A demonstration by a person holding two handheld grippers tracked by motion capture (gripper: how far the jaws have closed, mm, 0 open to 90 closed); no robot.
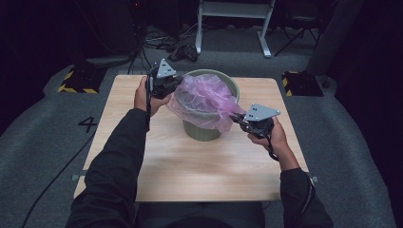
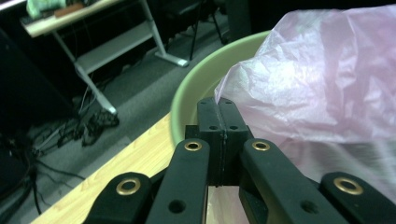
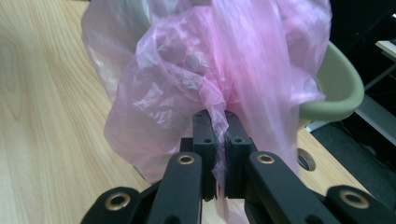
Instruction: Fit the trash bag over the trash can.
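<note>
- The bin (image 1: 205,127) stands on the table (image 1: 190,166) just above the centre of the high view, with the pink bag (image 1: 204,97) draped over its mouth and down its front.
- Your left tool (image 1: 173,85) sits at the bin's left rim, upper centre-left of the high view.
- In the left gripper view its jaws are pressed together right at the bag's (image 2: 317,93) edge, beside the green rim (image 2: 205,74); you cannot tell whether any film is caught between them.
- Your right tool (image 1: 236,117) is at the bin's right side, just right of centre in the high view, clenched on a bunched fold of the bag.
- In the right gripper view that fold (image 3: 219,116) runs down between the jaws, with the bin's rim (image 3: 341,88) at the right of the frame.
- Both hands hold the tools above the table.
</note>
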